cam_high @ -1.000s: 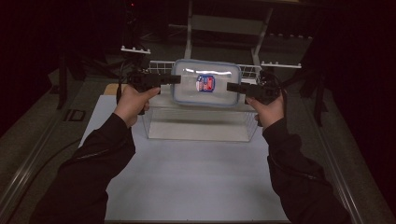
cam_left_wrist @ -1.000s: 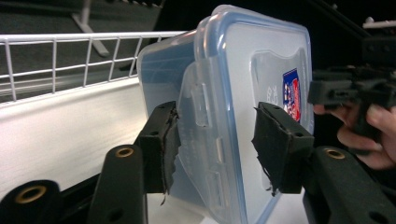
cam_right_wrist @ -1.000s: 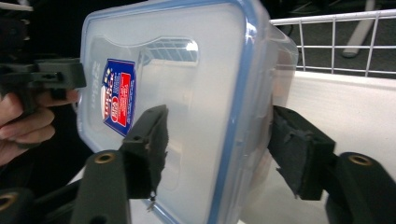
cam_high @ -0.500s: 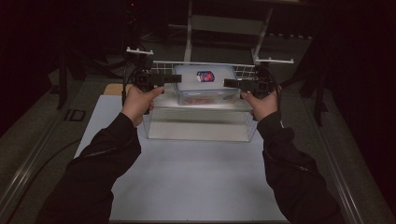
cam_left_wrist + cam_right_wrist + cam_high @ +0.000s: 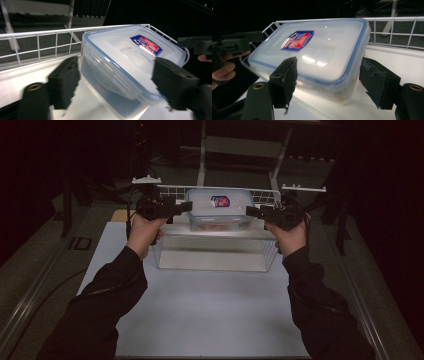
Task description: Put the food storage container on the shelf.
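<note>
Both tools stand open, the left tool (image 5: 186,207) having just widened and the right tool (image 5: 251,211) holding nothing. Between them the lidded container (image 5: 220,209) rests on a clear box (image 5: 215,252), by the wire rack (image 5: 265,195): rigid, smooth, likely slippery; grip its short ends.

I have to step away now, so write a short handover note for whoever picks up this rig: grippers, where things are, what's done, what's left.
Left hand-held gripper: open, jaws just widened, off the box's left end.
Right hand-held gripper: open, jaws either side of the right end, not pressing.
Lidded plastic box: sits on top of the clear bin, in front of the white wire rack, lid on, something reddish inside.
Done: box carried there and apparently released.
Left: probably draw both grippers back; check that the box sits steady.
</note>
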### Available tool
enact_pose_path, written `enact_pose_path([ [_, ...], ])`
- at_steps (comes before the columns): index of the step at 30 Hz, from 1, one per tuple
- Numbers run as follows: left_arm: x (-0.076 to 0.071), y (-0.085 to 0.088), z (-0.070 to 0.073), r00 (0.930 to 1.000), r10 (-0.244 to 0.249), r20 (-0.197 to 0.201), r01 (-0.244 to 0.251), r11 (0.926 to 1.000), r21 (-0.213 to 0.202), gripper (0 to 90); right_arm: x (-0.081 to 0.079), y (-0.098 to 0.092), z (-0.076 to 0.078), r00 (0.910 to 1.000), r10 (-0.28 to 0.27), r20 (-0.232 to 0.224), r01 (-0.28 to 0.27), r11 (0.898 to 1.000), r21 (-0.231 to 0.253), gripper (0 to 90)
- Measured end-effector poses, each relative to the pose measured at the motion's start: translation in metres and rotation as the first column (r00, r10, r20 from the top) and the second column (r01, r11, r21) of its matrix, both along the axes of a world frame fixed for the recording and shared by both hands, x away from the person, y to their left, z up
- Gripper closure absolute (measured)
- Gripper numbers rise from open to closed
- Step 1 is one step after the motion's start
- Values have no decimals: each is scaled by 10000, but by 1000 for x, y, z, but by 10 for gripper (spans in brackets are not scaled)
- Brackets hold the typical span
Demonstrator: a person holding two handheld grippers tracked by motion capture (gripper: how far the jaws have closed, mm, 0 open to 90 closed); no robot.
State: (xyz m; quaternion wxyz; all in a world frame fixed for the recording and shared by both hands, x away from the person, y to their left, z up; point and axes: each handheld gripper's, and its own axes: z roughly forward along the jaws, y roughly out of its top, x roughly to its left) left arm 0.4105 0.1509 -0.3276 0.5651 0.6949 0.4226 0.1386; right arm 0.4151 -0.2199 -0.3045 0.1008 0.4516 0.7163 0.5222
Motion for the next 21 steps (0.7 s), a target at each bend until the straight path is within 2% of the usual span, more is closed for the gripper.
enact_pose_path([
  [4, -16, 1, 0, 9993, -310, 200, 304, 9991, 299, 154, -11, -1, -1, 9995, 211, 254, -207, 9996, -168, 307],
  [5, -16, 1, 0, 9993, -310, 200, 304, 9991, 299, 154, -11, -1, -1, 9995, 211, 254, -207, 9996, -168, 307],
  [6, -26, 2, -2, 9983, -442, 376, 431, 9986, 297, 154, -14, -1, -1, 9990, 272, 353, -266, 9995, -164, 306],
  [7, -29, 2, -2, 9982, -444, 413, 432, 9986, 289, 154, -21, -1, -1, 9977, 387, 565, -372, 9989, -269, 303],
  [10, -43, 0, -6, 9951, -664, 739, 646, 9975, 272, 178, -28, -2, -1, 9963, 501, 694, -490, 9986, -173, 295],
  [12, -50, -2, -10, 9933, -936, 683, 930, 9956, 132, 189, -33, -1, -2, 9946, 608, 845, -591, 9980, -220, 260],
  [15, -58, -8, -15, 9898, -1216, 737, 1198, 9924, 284, 268, -40, -2, -5, 9917, 805, 1000, -803, 9968, -62, 204],
  [16, -61, -9, -16, 9883, -1273, 836, 1251, 9917, 306, 358, -43, -2, -7, 9911, 861, 1016, -868, 9962, 31, 195],
  [17, -61, -9, -16, 9883, -1273, 836, 1251, 9917, 306, 394, -43, -2, -7, 9911, 861, 1016, -868, 9962, 31, 195],
  [18, -64, -14, -19, 9852, -1471, 878, 1441, 9888, 396, 394, -45, -3, -9, 9899, 936, 1068, -949, 9955, 69, 183],
  [19, -65, -16, -21, 9833, -1608, 858, 1574, 9865, 448, 517, -52, -3, -13, 9858, 1151, 1221, -1161, 9932, 8, 155],
  [20, -66, -20, -23, 9822, -1663, 868, 1610, 9848, 651, 542, -55, -2, -15, 9848, 1157, 1298, -1157, 9933, -81, 153],
  [21, -67, -23, -25, 9805, -1761, 873, 1685, 9818, 873, 606, -57, -2, -17, 9839, 1181, 1345, -1181, 9930, -81, 151],
])
